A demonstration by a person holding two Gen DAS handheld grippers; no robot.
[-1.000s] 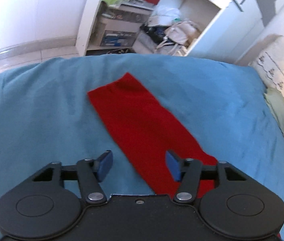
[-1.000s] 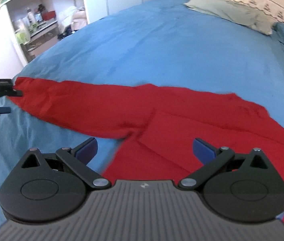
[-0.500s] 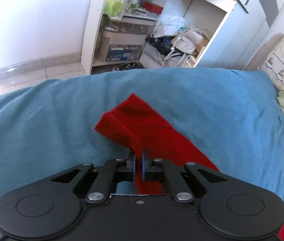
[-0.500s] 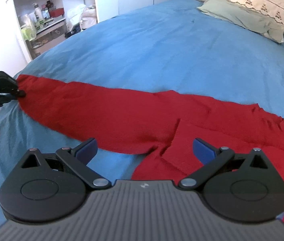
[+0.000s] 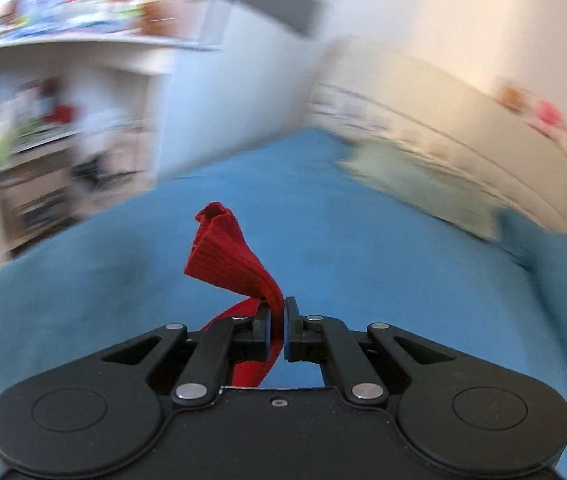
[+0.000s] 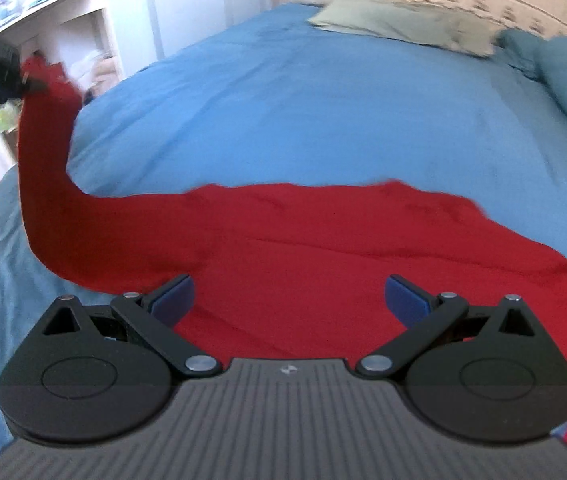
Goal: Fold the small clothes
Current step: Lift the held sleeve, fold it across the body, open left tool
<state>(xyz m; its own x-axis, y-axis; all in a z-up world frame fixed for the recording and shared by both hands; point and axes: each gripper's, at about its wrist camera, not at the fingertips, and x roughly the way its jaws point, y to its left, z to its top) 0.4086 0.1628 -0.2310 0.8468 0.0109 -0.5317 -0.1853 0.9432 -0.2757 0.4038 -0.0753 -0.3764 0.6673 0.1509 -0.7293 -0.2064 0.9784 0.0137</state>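
The garment [image 6: 323,248] lay on the bed [image 6: 323,100], one sleeve lifted, its cuff pinched between the left fingers [image 5: 292,312]. The right fingers [image 6: 407,296] hovered spread over its body.

Open blue bedspread [image 6: 323,100] ahead, pillows [image 6: 395,24] far end, shelving [image 5: 63,140] perhaps close left.

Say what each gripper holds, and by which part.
Left gripper pinches the red garment near its sleeve cuff. Right gripper is open, holding nothing.
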